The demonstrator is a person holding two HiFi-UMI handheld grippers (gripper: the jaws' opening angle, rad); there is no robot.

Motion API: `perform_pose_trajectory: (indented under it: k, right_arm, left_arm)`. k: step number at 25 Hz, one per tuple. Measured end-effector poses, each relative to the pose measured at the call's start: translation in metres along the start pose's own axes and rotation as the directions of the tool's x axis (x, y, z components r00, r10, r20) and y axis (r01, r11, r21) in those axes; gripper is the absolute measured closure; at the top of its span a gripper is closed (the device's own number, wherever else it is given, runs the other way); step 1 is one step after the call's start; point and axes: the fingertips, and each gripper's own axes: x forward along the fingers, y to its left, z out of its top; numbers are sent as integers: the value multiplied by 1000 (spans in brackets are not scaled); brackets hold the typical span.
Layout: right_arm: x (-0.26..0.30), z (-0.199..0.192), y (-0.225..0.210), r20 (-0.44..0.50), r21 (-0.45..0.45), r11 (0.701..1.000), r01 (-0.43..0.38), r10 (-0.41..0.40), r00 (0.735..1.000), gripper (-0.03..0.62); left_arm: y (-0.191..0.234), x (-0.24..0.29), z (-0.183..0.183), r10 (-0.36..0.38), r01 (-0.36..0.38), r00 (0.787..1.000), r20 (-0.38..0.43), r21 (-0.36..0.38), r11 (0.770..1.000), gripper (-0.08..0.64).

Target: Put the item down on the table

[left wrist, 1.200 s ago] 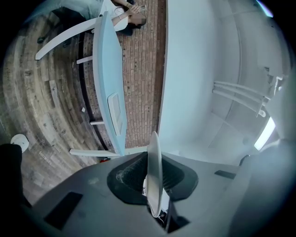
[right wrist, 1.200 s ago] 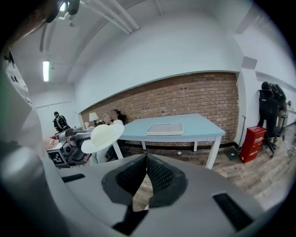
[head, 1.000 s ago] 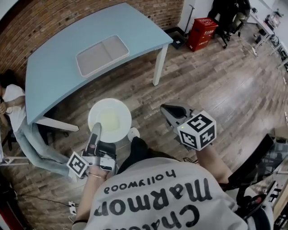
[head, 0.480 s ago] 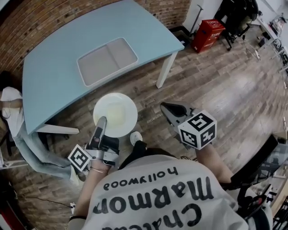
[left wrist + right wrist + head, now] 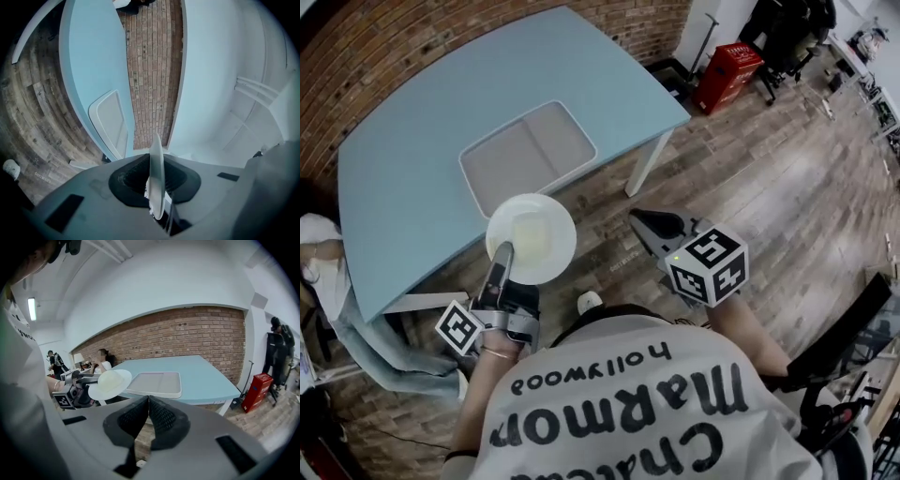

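The plate (image 5: 532, 238) is smooth and white with a faint sheen; whether it is plastic or ceramic cannot be told. The table (image 5: 412, 150) has a smooth, matt, pale-blue top, and the tray (image 5: 528, 157) on it looks like matt grey plastic with a paler rim. The left claw (image 5: 503, 251) and right claw (image 5: 637, 220) have matt grey, plastic-looking shells. The right claw's pads (image 5: 161, 420) are black, finely ribbed and rubbery-looking. The floor (image 5: 787, 187) is wooden planking with visible grain. The wall (image 5: 412, 37) is rough red brick. The person's shirt (image 5: 619, 412) is white cloth with dark print.
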Motion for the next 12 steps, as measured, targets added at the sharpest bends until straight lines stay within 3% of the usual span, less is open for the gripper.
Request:
perform_pose_trajectory:
  k: [7, 12]
  right_arm:
    - [22, 27, -10, 0, -24, 999, 29, -29, 1000, 581]
    - [35, 33, -2, -2, -50, 999, 5, -5, 1000, 581]
  left_arm:
    - [8, 24, 24, -6, 6, 1000, 5, -37, 999, 522]
    - [10, 29, 28, -7, 8, 1000, 24, -42, 999, 522]
